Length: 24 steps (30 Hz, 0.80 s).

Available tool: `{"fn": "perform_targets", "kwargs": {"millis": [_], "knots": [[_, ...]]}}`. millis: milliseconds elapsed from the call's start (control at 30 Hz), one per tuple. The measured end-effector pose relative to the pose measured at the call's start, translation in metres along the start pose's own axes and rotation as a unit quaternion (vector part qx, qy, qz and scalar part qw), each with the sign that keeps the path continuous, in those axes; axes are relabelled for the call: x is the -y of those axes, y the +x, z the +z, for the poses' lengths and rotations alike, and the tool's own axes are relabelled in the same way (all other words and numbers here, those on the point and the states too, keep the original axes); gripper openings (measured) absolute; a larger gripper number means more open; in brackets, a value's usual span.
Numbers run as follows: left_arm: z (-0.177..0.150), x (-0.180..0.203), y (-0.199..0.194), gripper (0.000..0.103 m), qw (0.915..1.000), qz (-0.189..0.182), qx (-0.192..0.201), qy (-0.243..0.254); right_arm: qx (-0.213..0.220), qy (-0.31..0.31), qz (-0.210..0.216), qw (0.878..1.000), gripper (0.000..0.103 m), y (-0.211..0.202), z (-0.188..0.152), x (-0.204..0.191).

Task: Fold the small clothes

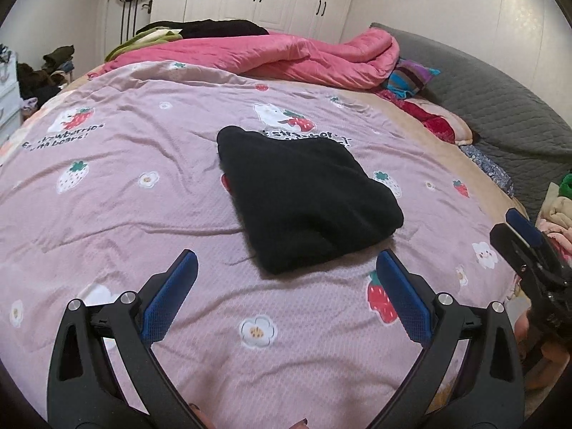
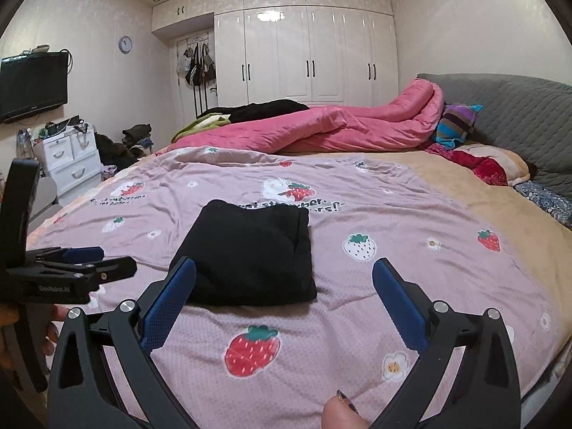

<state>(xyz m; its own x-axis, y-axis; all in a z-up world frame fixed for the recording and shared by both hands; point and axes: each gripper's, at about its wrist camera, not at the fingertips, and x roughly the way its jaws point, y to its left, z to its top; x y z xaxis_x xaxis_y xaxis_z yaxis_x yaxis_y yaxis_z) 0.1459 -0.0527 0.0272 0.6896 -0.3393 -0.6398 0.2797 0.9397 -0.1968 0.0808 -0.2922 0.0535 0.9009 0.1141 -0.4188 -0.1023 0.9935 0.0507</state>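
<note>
A black garment lies folded into a compact rectangle on the pink strawberry-print bed cover. It also shows in the right wrist view. My left gripper is open and empty, just short of the garment's near corner. My right gripper is open and empty, its left finger in front of the garment's near left edge. Each gripper shows in the other's view: the right one at the right edge, the left one at the left edge.
A rumpled pink duvet lies across the far side of the bed, with dark and green clothes behind it. Pillows and a grey headboard are at the right. White drawers and a wardrobe stand beyond.
</note>
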Motion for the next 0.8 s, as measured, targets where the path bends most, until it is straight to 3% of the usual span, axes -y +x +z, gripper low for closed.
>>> {"fn": "perform_targets", "kwargs": {"millis": [300,533,800], "knots": [[-0.03,-0.009,-0.014,0.094,0.9997,0.016,0.005,0.015,0.01,-0.009,-0.032,0.999,0.099,-0.017,-0.026,-0.013],[-0.06,-0.018,-0.008,0.094,0.9996,0.014,-0.009,0.023,-0.024,0.019,-0.043,0.999,0.099,-0.011,-0.057,-0.012],[-0.069,-0.022,-0.003,0.094,0.9995,0.013,-0.012,0.028,-0.069,0.03,-0.055,0.996,0.099,0.002,-0.085,-0.014]]}}
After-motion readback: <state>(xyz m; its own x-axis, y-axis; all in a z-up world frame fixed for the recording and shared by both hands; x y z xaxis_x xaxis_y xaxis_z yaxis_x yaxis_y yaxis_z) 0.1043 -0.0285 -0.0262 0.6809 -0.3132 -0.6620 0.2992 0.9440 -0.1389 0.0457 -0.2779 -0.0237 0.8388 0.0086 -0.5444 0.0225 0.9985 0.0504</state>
